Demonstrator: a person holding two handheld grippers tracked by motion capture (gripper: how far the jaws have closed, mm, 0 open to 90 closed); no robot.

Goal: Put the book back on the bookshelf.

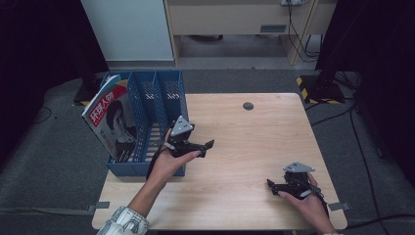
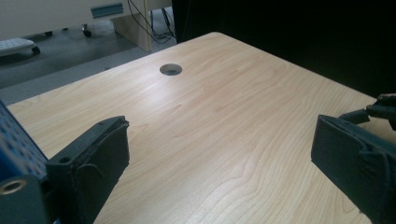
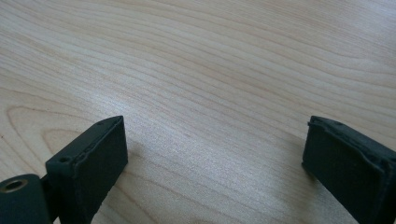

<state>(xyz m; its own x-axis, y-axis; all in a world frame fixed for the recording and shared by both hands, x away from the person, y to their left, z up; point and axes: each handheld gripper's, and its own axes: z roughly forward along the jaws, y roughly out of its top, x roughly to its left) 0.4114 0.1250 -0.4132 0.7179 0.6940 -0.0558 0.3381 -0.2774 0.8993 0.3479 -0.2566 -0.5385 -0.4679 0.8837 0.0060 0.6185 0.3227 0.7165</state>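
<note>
A blue mesh file organizer (image 1: 166, 93) with three slots stands on the left side of the wooden table (image 1: 249, 142). A red-and-white magazine (image 1: 112, 120) leans in its leftmost slot. A hand holds my left gripper (image 1: 205, 144) just right of the organizer's front corner, pointing right. Its jaws are open over bare wood in the left gripper view (image 2: 219, 126). My right gripper (image 1: 271, 185) rests low near the table's front right, pointing left. In the right gripper view (image 3: 215, 123) its jaws stand wide open with nothing between them.
A round cable hole (image 1: 248, 105) (image 2: 171, 69) sits near the table's far edge. The organizer's blue mesh wall (image 2: 11, 137) shows at the left in the left gripper view. Cables (image 1: 298, 34) and a black stand (image 1: 325, 78) are on the floor beyond the table.
</note>
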